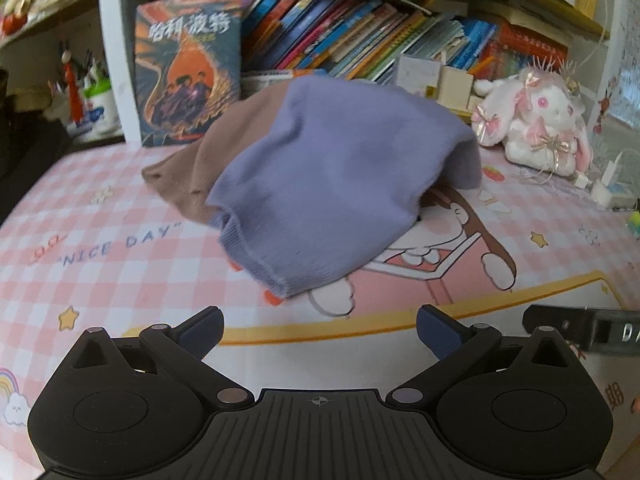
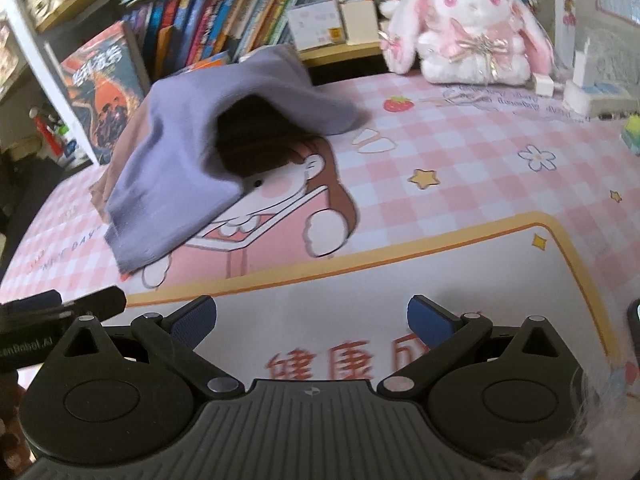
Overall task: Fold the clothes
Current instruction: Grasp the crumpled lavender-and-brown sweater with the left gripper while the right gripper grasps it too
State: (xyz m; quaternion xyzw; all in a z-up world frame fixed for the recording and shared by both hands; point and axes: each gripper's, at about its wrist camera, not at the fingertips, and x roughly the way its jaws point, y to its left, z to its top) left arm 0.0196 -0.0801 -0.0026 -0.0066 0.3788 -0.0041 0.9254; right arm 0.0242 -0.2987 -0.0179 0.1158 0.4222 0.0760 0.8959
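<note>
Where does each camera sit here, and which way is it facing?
Left wrist: on the left gripper, low over the mat, facing the purple garment and bookshelf; the right gripper's tip shows at right.
Right wrist: on the right gripper, facing the garment from its right; the left gripper's tip shows at left.
Shared: garment, plush rabbit, books, both open grippers.

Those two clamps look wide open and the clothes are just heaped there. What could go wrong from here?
Both the left hand-held gripper and the right hand-held gripper are open and empty. The purple garment lies over the brown garment, so one pinch might catch both layers. The pile also arches up near the books and the plush rabbit, and a wide pull could perhaps knock them.
</note>
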